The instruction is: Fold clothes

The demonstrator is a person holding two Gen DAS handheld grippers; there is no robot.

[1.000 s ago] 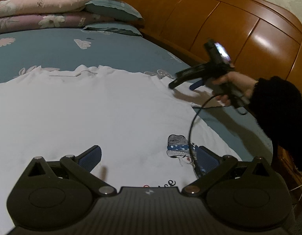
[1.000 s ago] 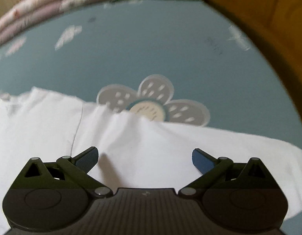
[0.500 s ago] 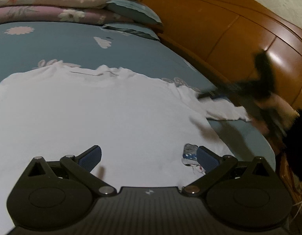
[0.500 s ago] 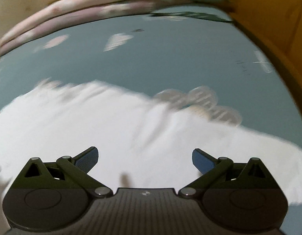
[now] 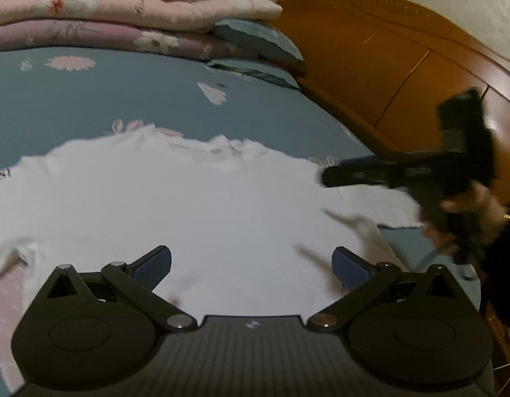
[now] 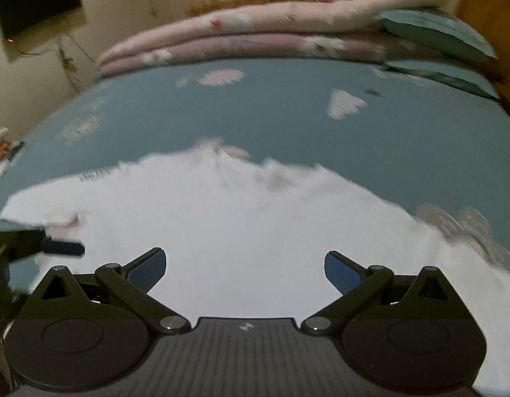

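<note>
While the white cotton T-shirt (image 5: 202,205) lies spread flat across the centre of the left wrist view, on the blue flower-printed bedsheet (image 5: 122,99), the left gripper (image 5: 251,266) hovers above its lower part with both blue pads wide apart, holding nothing. At right, a hand (image 5: 469,211) carries the right gripper (image 5: 334,177) over the sleeve, probably to reach a fold edge; its jaws are too blurred to judge there. Folded pink floral quilts (image 5: 122,16) sit stacked at upper left.

Right wrist view: the right gripper (image 6: 243,269) stands agape and empty over the T-shirt (image 6: 238,231), collar upper centre. The left gripper (image 6: 61,248) enters at lower left. No containers appear.
</note>
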